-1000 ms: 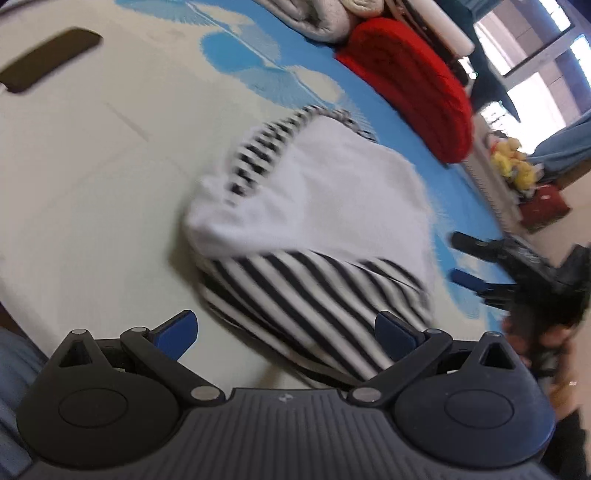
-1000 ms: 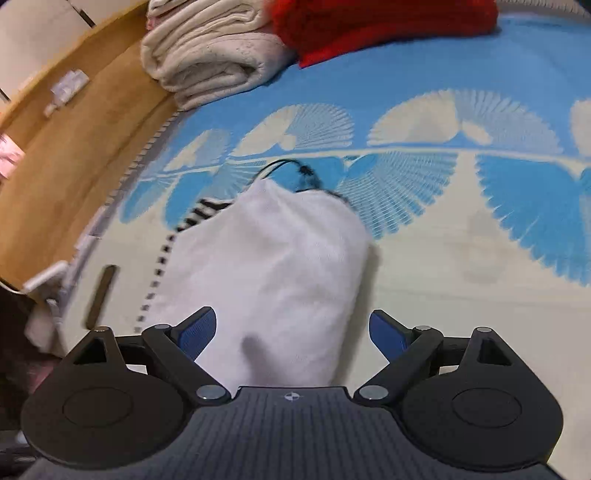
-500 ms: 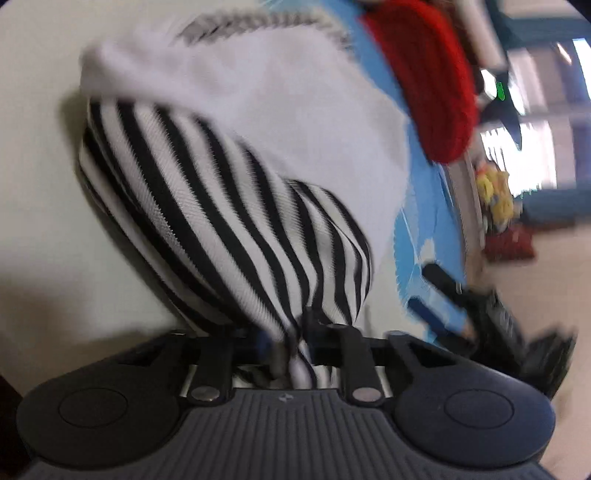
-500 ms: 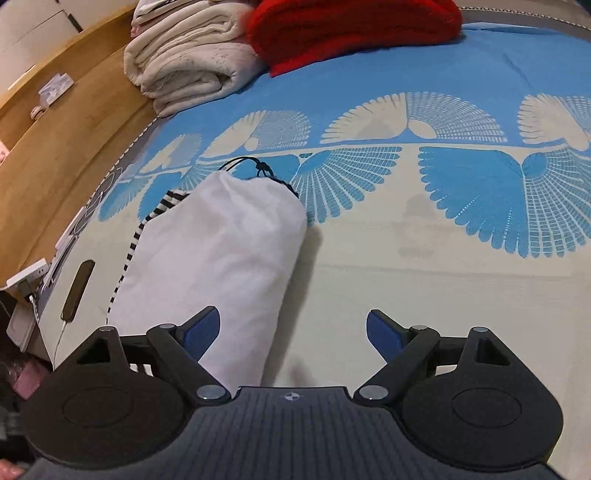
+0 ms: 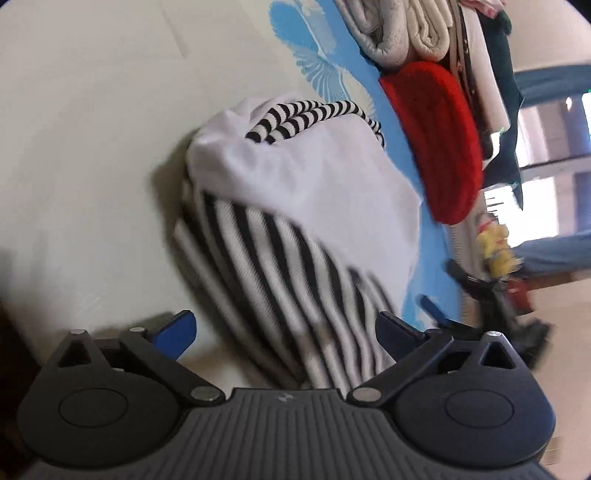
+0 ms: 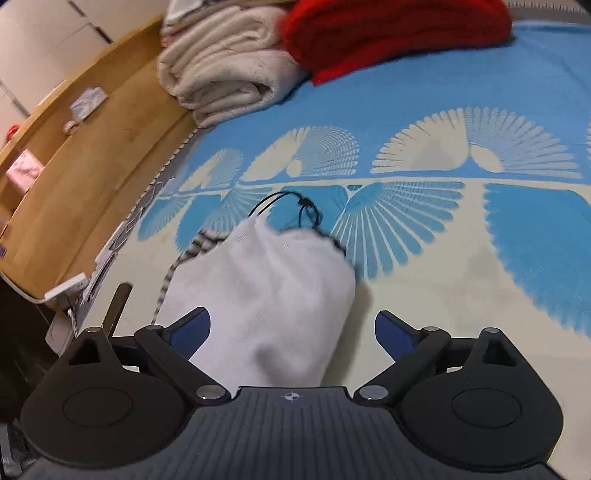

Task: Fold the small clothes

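A small garment, white on one side and black-and-white striped on the other (image 5: 295, 206), lies folded on the cream and blue mat (image 5: 92, 147). My left gripper (image 5: 286, 328) is open, its blue fingertips on either side of the striped end, which lies between them. In the right wrist view the same garment (image 6: 266, 295) shows its white side, with a black cord (image 6: 295, 206) at its far end. My right gripper (image 6: 291, 326) is open over the near end of the white cloth. The right gripper also shows in the left wrist view (image 5: 480, 295), at the right.
A red folded blanket (image 6: 388, 33) and a cream folded blanket (image 6: 229, 77) lie at the mat's far edge. A wooden floor strip (image 6: 85, 158) runs along the left with small items on it. A dark flat object (image 6: 118, 306) lies at the mat's left edge.
Half a second ago my left gripper was shut on the striped edge and lifting it. Now it is open and the striped part lies down. The right gripper stayed open and shifted slightly.
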A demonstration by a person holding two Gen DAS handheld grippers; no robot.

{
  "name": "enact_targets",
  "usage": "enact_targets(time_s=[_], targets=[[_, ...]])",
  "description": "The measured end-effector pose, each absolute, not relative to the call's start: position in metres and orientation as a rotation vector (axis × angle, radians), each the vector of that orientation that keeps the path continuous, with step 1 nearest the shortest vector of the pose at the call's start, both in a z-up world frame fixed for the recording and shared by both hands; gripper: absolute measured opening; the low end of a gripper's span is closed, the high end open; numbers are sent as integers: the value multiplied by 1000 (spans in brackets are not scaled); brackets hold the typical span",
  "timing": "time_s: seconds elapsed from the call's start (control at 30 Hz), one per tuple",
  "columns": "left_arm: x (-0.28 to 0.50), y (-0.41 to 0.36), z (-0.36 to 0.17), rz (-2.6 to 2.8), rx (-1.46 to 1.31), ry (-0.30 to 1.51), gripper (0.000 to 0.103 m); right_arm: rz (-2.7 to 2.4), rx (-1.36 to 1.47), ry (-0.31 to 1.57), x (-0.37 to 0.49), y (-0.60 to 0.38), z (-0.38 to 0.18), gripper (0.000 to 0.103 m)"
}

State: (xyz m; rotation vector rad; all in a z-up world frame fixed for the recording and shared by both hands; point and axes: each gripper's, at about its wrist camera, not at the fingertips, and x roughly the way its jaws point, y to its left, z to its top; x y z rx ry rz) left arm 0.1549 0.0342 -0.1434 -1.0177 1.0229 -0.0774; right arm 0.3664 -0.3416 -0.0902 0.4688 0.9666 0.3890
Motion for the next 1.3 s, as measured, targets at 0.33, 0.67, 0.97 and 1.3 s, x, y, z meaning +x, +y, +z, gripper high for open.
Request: enact_targets(time_s=[0.33,0.67,0.97,1.3], targets=[[184,96,-161,76,-1108,949,33,563,476,1092,456,-299,-137,37],[504,-14,-118,-316,-458,1021,29,223,581,745,378,-418,-118,18],[597,-135,-122,-502,-253,1063,35,104,735,666,316,-461,-160,20],[595,-102,-60,-341,-148,889,85,-34,532,678,288,-447,-121,58]])
